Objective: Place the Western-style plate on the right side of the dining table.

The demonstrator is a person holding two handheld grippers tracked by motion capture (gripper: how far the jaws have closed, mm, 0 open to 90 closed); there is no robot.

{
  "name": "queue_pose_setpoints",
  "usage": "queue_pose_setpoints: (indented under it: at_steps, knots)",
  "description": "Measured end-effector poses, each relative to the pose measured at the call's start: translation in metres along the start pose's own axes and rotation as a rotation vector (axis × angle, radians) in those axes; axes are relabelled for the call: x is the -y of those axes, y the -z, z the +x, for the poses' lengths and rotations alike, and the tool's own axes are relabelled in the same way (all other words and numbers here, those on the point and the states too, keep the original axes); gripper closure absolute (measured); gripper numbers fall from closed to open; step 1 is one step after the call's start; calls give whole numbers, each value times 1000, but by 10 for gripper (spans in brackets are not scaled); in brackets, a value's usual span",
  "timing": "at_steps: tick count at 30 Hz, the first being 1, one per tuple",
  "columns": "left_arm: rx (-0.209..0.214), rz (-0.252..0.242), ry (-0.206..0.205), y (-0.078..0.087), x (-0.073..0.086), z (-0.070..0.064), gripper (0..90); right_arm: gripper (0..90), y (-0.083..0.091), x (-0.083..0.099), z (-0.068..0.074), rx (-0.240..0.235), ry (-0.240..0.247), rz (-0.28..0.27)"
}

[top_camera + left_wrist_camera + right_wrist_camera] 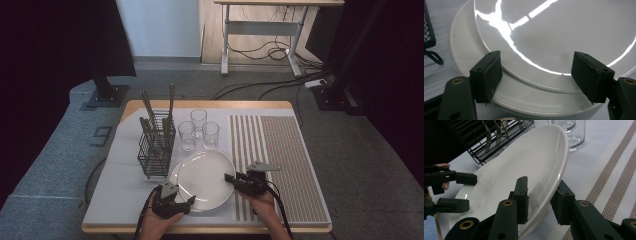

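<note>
A: Status on the top plate (205,176)?

B: White, sits on a second white plate (174,179), shifted toward the right so the lower one's rim shows at the left and near edge. Stack is at the near-centre of the table (120,200), on the pale mat. In the right gripper view the top plate (524,172) looks tilted, right edge lifted off the lower plate.

A: Right gripper?

B: Right gripper (231,178) is at the top plate's right rim. In its own view one jaw is over the plate's inner face, the other under the rim outside. Jaws straddle the rim closely; looks clamped on it, though I can't see actual pad contact.

A: Left?

B: Left gripper (189,201) is at the near-left edge of the stack. Jaws wide apart, holding nothing. Its own view looks between them at both plates: top plate (564,32) across the gap, lower plate (524,100) below it.

A: Surroundings?

B: Black wire cutlery basket (156,145) left of the plates, utensils standing in it. Three clear glasses (198,129) behind the plates, grouped close. Striped brown placemat (280,165) on the right; right hand rests over its near-left part.
</note>
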State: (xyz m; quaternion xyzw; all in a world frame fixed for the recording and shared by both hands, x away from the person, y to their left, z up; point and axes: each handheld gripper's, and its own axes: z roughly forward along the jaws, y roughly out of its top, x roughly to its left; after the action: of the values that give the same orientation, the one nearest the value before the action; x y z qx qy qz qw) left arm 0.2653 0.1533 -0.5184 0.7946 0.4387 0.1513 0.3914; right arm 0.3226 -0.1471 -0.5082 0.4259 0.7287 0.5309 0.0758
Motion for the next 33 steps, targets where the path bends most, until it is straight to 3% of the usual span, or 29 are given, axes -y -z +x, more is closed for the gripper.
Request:
queue_pose_setpoints:
  at_steps: [11,22,33]
  knots:
    - [32,-13,40,2,0,7,247,704,3,0,1,5,15,-31]
    - [83,-43,109,6,0,20,266,722,7,-1,1,8,42,-73]
    - [80,-52,128,6,-1,26,325,738,12,-2,2,-3,84,-114]
